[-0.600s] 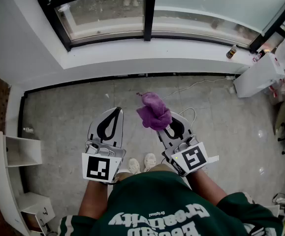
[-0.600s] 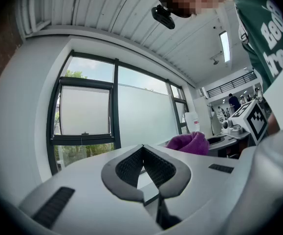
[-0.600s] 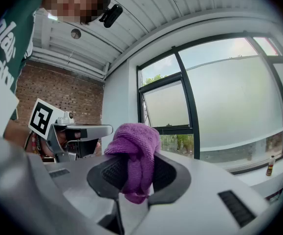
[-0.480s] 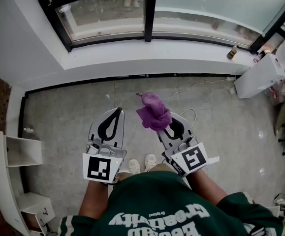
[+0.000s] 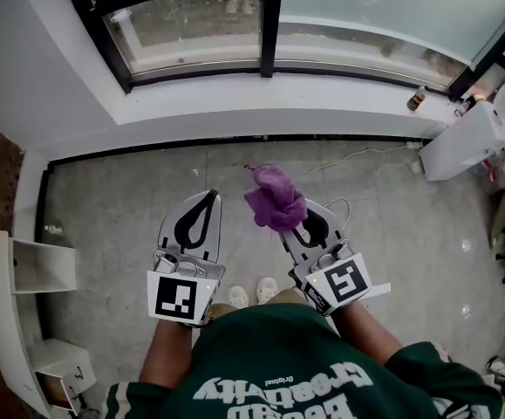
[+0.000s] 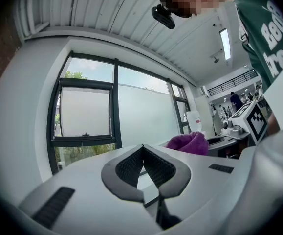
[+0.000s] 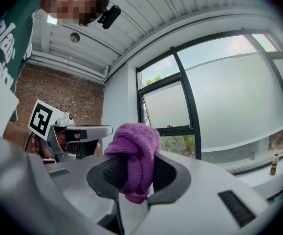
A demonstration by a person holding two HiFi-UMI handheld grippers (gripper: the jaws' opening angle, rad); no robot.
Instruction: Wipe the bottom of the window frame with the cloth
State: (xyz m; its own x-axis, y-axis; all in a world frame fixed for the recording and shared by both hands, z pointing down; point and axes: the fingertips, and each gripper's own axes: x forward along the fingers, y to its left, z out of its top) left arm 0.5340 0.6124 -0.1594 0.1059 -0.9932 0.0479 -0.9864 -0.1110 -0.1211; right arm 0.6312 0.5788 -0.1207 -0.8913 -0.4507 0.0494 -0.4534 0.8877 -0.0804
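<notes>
Right tool [image 5: 292, 221]: clamped on the purple cloth [image 5: 274, 195], which bunches up above the jaws
Left tool [image 5: 207, 201]: jaw tips pressed together, nothing between them
Cloth position: held over the grey floor [image 5: 130, 199], well apart from the window frame [image 5: 269, 70]
Window frame: dark bottom rail behind the white sill [image 5: 261, 103], neither tool touching it
Bottle [image 5: 417, 99]: standing at the sill's right end

The window frame [image 5: 270, 24] passes out of the head view's top edge, so its upper part is cut off. The middle of the cloth [image 7: 134, 151] is buried between the pads of the right tongs [image 7: 137, 163]. A bottle [image 5: 417, 99] on the sill [image 5: 235, 94] is too small to identify. The left edge crops the white shelf [image 5: 12, 273], and the shirt [image 5: 278, 365] hides the person's upper arms.
</notes>
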